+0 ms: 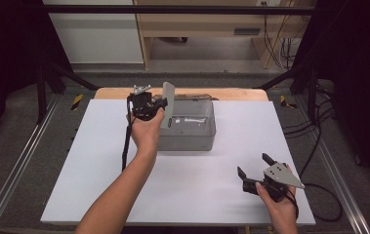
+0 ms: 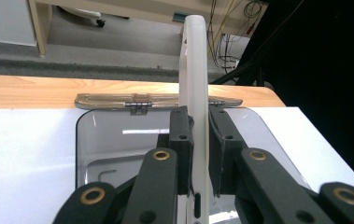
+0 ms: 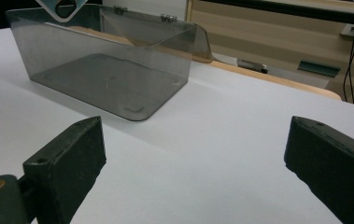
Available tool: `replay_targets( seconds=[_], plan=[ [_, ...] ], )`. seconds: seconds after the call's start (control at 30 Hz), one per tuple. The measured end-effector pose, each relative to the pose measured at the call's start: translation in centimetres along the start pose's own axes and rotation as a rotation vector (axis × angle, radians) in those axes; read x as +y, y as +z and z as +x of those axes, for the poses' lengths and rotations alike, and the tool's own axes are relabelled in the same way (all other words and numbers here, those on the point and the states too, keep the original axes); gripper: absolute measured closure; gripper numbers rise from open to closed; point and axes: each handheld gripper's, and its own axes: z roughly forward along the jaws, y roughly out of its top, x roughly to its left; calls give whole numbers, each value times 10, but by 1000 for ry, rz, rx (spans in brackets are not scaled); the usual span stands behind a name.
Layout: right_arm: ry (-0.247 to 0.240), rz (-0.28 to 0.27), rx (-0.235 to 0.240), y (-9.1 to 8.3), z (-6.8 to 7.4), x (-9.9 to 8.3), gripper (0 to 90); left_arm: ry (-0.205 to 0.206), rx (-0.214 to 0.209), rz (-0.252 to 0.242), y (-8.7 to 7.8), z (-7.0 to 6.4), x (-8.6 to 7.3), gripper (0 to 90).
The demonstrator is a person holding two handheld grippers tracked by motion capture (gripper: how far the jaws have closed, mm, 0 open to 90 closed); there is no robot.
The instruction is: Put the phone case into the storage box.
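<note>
While clamped in left gripper (image 2: 200,154) above clear box (image 1: 192,139) at table's (image 1: 99,161) far edge: pale flat piece (image 2: 195,70), upright. Right gripper (image 1: 254,166): jaws wide apart, near right, holding nothing.

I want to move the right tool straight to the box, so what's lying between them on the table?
Nothing: in the right gripper view, bare white table runs from the open right tool to the box. The high view agrees.
</note>
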Motion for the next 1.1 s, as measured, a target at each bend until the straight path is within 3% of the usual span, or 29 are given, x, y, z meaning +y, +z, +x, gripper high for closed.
replay_targets(
  seconds=[0.53, 1.1],
  plan=[
    [-14, 21, 22, 2, 4, 0, 54, -17, 7, 28, 12, 2, -6, 810],
    [-23, 40, 33, 4, 5, -1, 51, -73, 21, 118, 35, 10, -31, 810]
  ],
)
